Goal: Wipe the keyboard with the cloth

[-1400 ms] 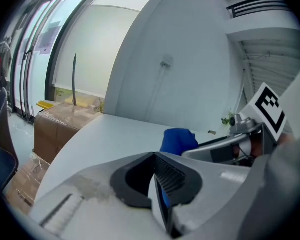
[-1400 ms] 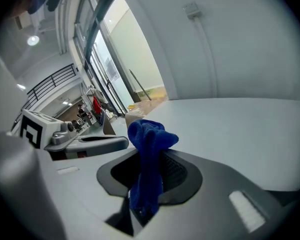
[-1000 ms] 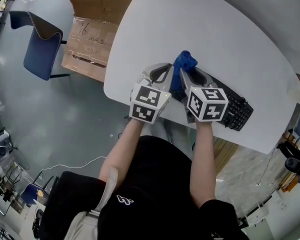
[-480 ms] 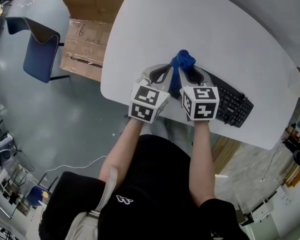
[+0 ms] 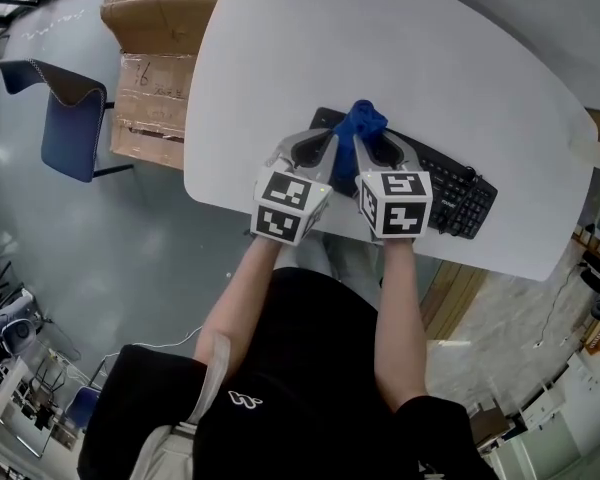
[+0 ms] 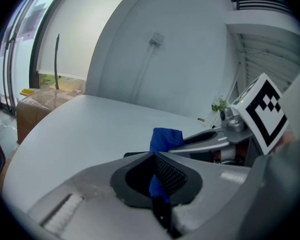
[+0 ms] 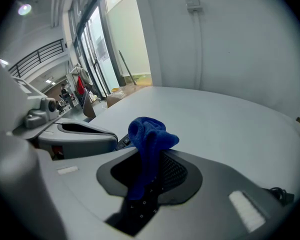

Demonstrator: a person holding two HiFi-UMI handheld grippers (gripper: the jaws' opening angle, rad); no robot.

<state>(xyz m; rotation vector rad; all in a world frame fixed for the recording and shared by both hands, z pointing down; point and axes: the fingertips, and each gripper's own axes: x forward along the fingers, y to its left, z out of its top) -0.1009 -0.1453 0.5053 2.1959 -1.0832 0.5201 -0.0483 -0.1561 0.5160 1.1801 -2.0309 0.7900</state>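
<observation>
Chair (image 5: 65, 118): blue, on the floor, 9 o'clock from the white table (image 5: 400, 48).
Boxes (image 5: 150, 58): cardboard, stacked at the table's 10 o'clock edge.
Left gripper (image 6: 157, 186): jaws pressed together, a fold of cloth pinched between them.
Cloth (image 5: 360, 123): blue, bunched up between both grippers, over the keyboard's left end.
Right gripper (image 7: 145, 184): jaws narrow, clamped on the cloth; keys show beneath.
Keyboard (image 5: 460, 198): black, on the table, running toward 4 o'clock from the cloth.

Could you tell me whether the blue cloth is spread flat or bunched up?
Bunched up: the blue cloth rises in a crumpled wad, pinched by the left hand-held gripper and the right hand-held gripper over the keyboard.
</observation>
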